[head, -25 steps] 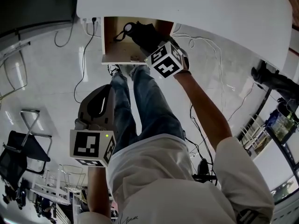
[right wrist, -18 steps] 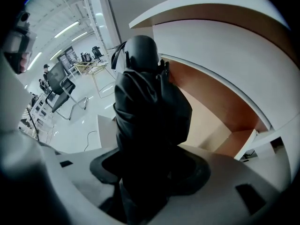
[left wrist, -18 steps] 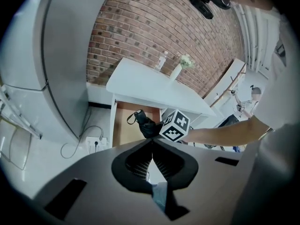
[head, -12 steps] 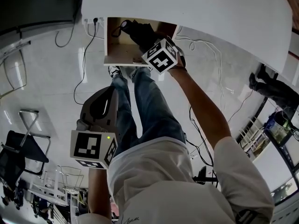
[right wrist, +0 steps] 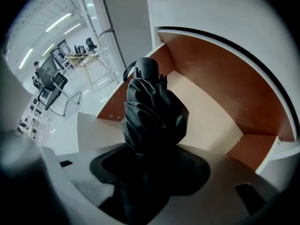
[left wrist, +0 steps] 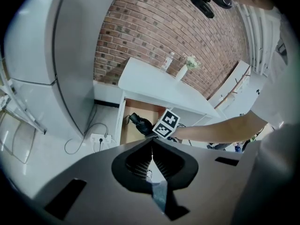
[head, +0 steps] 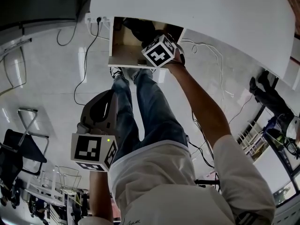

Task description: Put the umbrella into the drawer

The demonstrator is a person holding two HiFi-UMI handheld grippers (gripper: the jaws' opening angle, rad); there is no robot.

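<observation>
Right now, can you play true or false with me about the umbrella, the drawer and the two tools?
1. The right tool grips a black folded umbrella. True.
2. The drawer is closed. False: it is open, and the umbrella is held over its inside.
3. The left tool carries a bottle. False: its jaws are together with nothing between them.
4. The left tool is low, apart from the drawer. True.

Folded black umbrella (right wrist: 152, 111) — strap end foremost — inside the open drawer (right wrist: 211, 125).
</observation>
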